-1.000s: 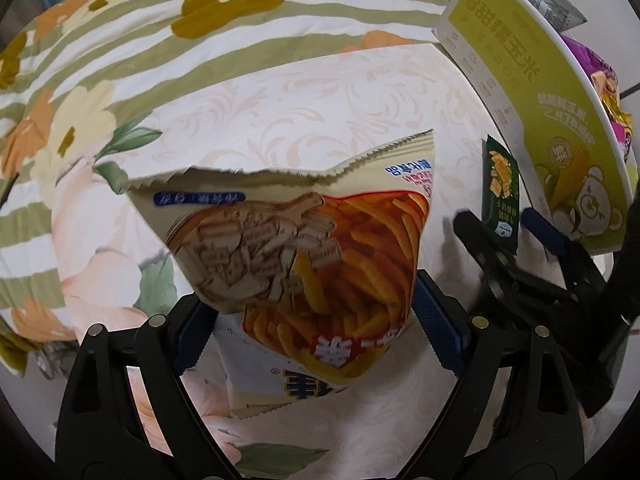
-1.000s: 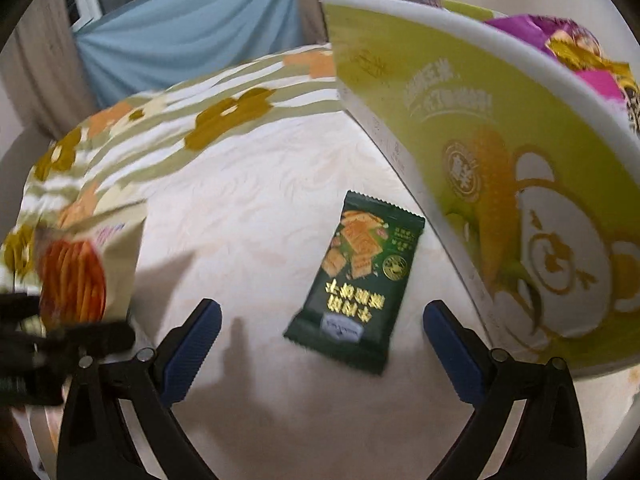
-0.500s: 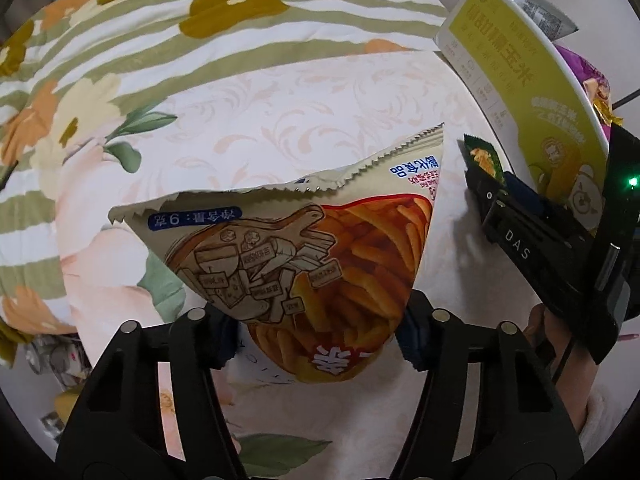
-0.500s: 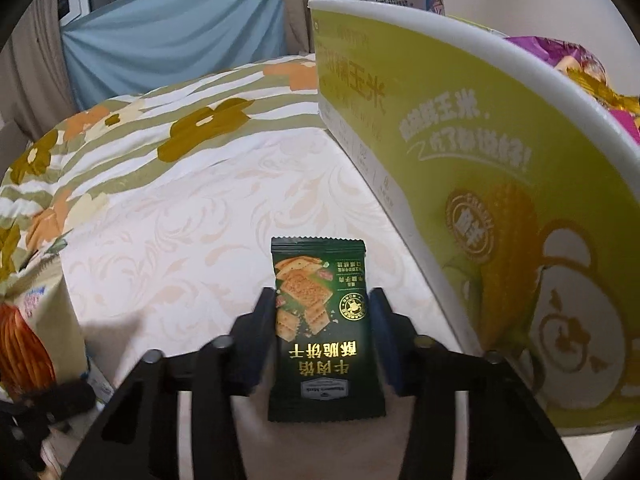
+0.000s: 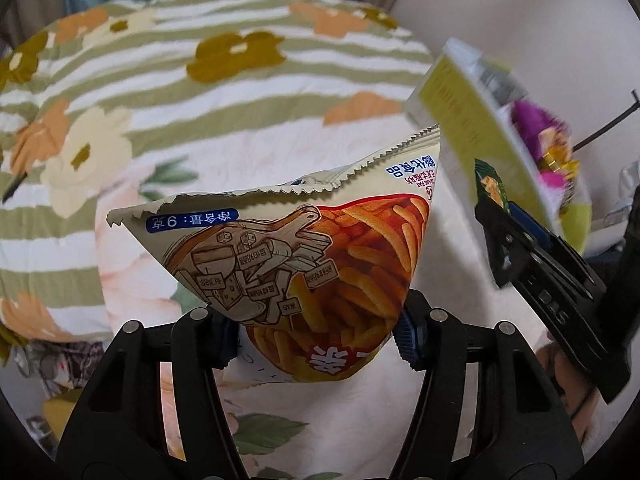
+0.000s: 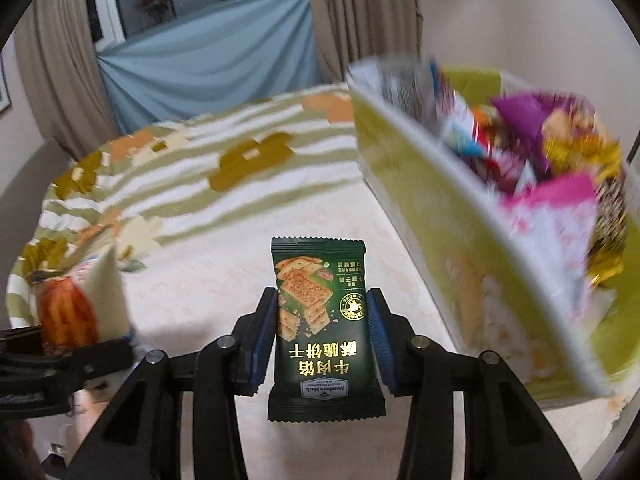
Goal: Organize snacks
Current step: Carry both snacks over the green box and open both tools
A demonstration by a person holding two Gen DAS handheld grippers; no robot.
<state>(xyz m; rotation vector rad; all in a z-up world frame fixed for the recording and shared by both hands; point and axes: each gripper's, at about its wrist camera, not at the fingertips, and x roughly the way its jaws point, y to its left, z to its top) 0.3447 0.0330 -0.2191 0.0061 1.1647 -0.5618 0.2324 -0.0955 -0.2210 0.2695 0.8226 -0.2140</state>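
Both snacks were gripped and lifted clear of the bed (image 6: 248, 240); the step in hand looked like the carry to the yellow box (image 6: 460, 216), already part full. The left gripper (image 5: 316, 324) was clamped on the chip bag (image 5: 320, 256), marked "9克". The right gripper (image 6: 322, 332) pinched the green packet (image 6: 320, 312), reading "牛肉锅酥脆饼干" and "Member's Mark". Next, each likely needed raising over the box wall before release
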